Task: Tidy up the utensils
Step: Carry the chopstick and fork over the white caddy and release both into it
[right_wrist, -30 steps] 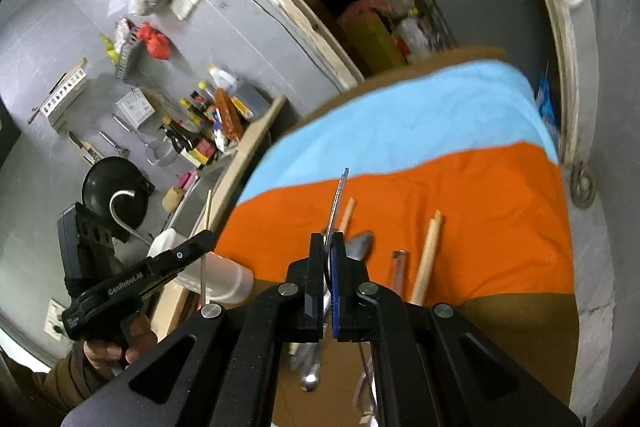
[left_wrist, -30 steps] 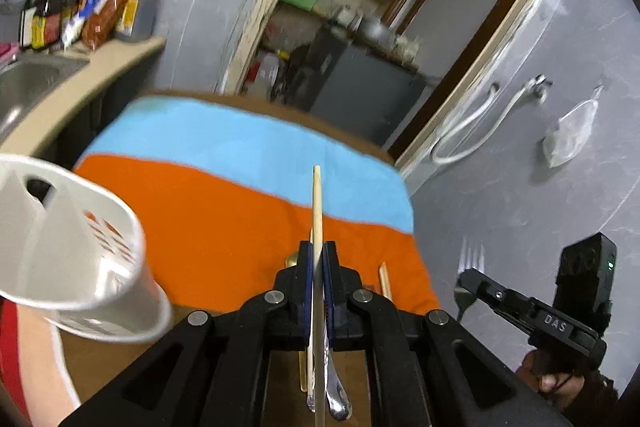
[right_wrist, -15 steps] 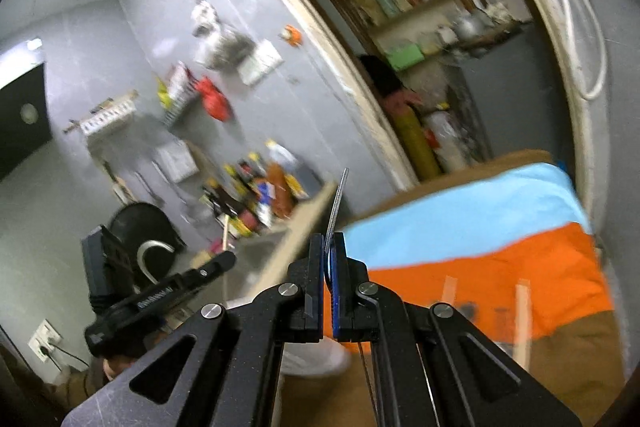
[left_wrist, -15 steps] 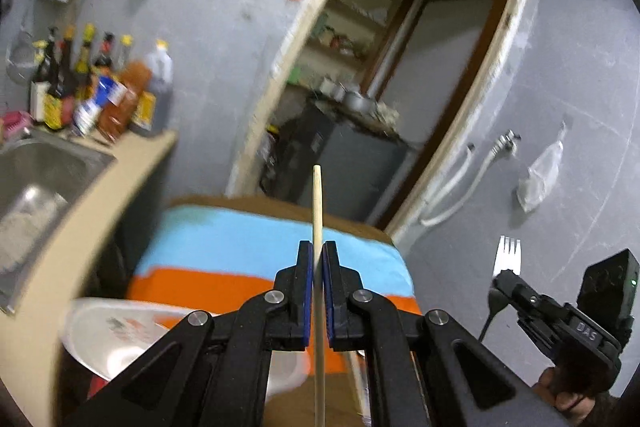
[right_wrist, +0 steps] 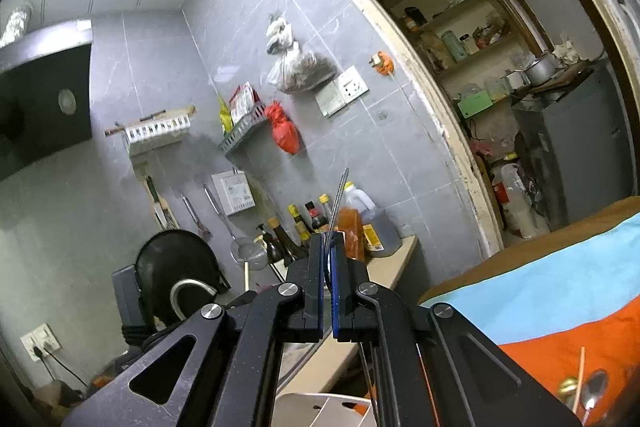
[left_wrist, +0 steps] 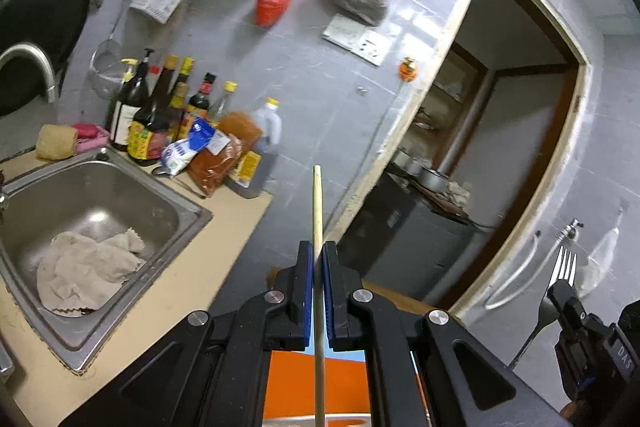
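Note:
My left gripper (left_wrist: 316, 255) is shut on a wooden chopstick (left_wrist: 318, 203) that stands upright between the blue pads, tilted up toward the wall. My right gripper (right_wrist: 329, 247) is shut on a metal fork (right_wrist: 338, 203), seen edge-on; the same fork (left_wrist: 560, 275) shows tines-up at the right of the left wrist view. The rim of the white utensil holder (right_wrist: 320, 401) shows below the right gripper. A chopstick (right_wrist: 579, 383) and a spoon (right_wrist: 594, 389) lie on the orange cloth.
A steel sink (left_wrist: 80, 195) with a rag lies at the left, with bottles (left_wrist: 160, 115) behind it on the counter. The table carries an orange and blue cloth (right_wrist: 560, 291). A doorway (left_wrist: 500, 167) opens at the right.
Both grippers have tilted upward with their utensils; the views swung from the table and holder to the wall, sink and doorway.

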Demonstrator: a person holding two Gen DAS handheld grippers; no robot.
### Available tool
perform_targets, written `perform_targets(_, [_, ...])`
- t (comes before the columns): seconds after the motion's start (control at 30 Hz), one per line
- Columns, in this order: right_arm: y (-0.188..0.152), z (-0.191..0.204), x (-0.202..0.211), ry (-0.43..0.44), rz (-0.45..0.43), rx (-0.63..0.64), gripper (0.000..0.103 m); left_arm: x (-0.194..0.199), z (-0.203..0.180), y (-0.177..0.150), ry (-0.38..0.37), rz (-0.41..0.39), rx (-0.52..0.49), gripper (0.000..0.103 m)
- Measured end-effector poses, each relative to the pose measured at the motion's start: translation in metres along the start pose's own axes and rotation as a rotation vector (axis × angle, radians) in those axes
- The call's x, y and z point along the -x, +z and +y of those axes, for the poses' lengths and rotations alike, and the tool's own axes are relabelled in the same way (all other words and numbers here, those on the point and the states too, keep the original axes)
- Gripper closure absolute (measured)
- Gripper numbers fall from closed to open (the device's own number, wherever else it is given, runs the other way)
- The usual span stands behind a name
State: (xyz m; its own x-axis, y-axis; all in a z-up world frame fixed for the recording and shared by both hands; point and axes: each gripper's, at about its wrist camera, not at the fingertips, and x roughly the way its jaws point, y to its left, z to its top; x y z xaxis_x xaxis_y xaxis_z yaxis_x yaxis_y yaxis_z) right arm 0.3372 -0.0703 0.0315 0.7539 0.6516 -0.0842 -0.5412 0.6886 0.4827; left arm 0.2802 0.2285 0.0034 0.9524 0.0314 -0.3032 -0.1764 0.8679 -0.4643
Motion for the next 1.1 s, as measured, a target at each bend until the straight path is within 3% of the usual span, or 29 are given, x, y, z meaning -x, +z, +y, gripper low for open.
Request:
perform_targets(0.27, [-0.042,-0.010,-0.023,-0.059,0.120,0.025,0.100,-0.015,0.002,-0.022,-0.011,-0.007,-0.041,0.098])
perform_targets(0.53, [-0.057,-0.017,-0.027,-0.081,0.161,0.024,0.100,-0.018,0.003,-0.037,-0.005,-0.013,-0.078,0.098])
perform_targets(0.77, [-0.066,-0.016,-0.024,-0.094,0.207,0.016,0.100,-0.011,0.000,-0.045,-0.027,0.063,-0.146,0.097])
perform_targets(1.0, [-0.067,-0.016,-0.010,-0.097,0.238,-0.012,0.095,0.003,0.001,-0.051,-0.053,0.146,-0.153,0.076])
perform_targets(1.03, [-0.065,-0.014,-0.007,-0.098,0.234,-0.009,0.087,0.005,0.001,-0.051,-0.055,0.153,-0.154,0.073])
perform_targets(1.07, [-0.062,-0.013,-0.002,-0.097,0.227,-0.009,0.076,0.007,0.000,-0.050,-0.057,0.158,-0.153,0.063])
perform_targets(1.1, [-0.060,-0.012,0.001,-0.096,0.219,-0.011,0.073,0.012,-0.001,-0.050,-0.058,0.159,-0.147,0.050])
